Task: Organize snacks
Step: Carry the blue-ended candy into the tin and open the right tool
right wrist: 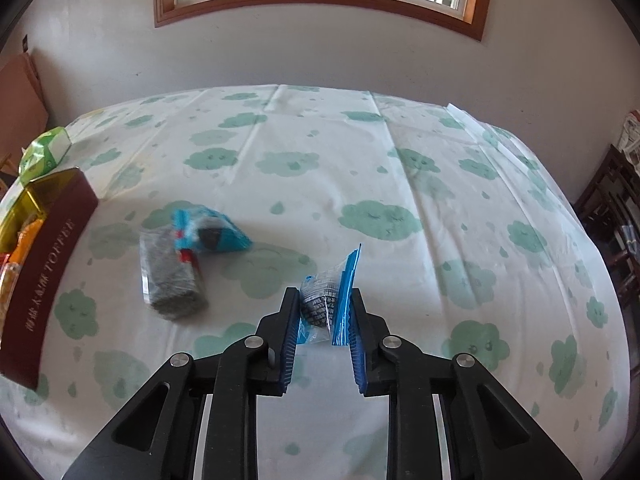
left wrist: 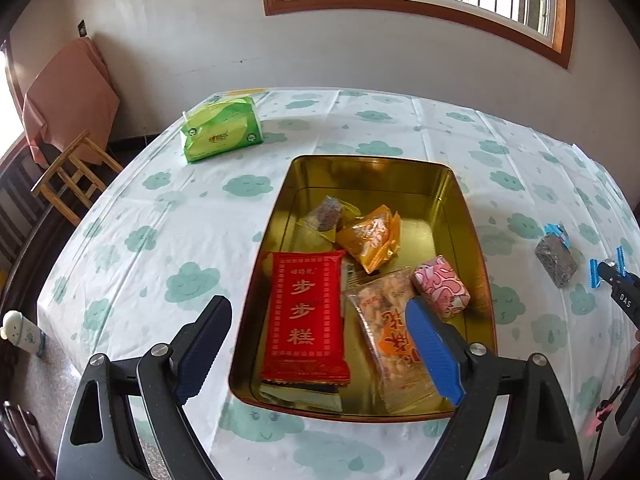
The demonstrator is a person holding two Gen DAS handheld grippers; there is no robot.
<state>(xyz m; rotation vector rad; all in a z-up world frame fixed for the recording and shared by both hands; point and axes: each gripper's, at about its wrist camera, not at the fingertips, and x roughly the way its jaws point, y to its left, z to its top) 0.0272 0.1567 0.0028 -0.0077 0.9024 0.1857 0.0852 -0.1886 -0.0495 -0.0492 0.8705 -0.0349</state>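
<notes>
Hovering over the gold tin [left wrist: 448, 184], the left gripper [left wrist: 320, 344] is held with jaws released, snacks lying inside. A blue-edged snack packet [right wrist: 324, 300] is clenched in the right gripper [right wrist: 325, 322], above the bench [right wrist: 360, 152]; two more packets lie left.

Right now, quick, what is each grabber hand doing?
Left gripper: open, holding nothing, above the gold tin.
Right gripper: shut on a small blue-edged snack packet.
</notes>
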